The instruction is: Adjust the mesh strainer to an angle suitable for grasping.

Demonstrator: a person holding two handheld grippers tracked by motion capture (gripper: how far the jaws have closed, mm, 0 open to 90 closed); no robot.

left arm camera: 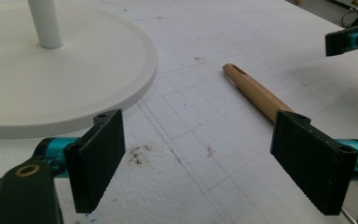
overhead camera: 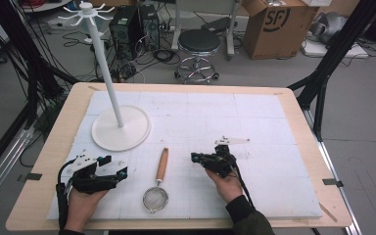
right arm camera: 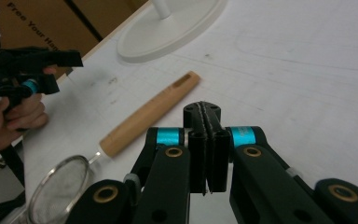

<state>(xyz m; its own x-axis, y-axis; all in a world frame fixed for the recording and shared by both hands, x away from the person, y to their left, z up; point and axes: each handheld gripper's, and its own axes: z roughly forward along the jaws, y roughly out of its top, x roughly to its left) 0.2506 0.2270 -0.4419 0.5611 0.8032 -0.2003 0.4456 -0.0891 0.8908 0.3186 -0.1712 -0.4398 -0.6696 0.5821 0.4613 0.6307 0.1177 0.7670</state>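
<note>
1. The left tool [overhead camera: 108,166] rests low on the worktop [overhead camera: 274,147] near its front left corner, held in the person's left hand [overhead camera: 83,203]. Its jaws are spread wide with nothing between them; in the left gripper view [left arm camera: 200,158] bare white worktop lies between the two pads.
2. Behind and just right of it stands the stand [overhead camera: 121,128], a white round base with a tall pole topped by hooks.
3. The strainer [overhead camera: 159,181] lies flat on the worktop between the two tools, touched by neither. Its wooden handle [overhead camera: 162,164] points away from the person and its mesh bowl [overhead camera: 155,199] lies nearest the front edge. In the left gripper view the handle [left arm camera: 256,93] runs behind the right-hand pad.
4. The right tool [overhead camera: 196,157] is right of the strainer, held in the right hand [overhead camera: 227,186], tip pointing left toward the handle. Its jaws are pressed together on nothing; in the right gripper view [right arm camera: 207,140] the pads meet, with the handle [right arm camera: 149,114] just beyond them.
</note>
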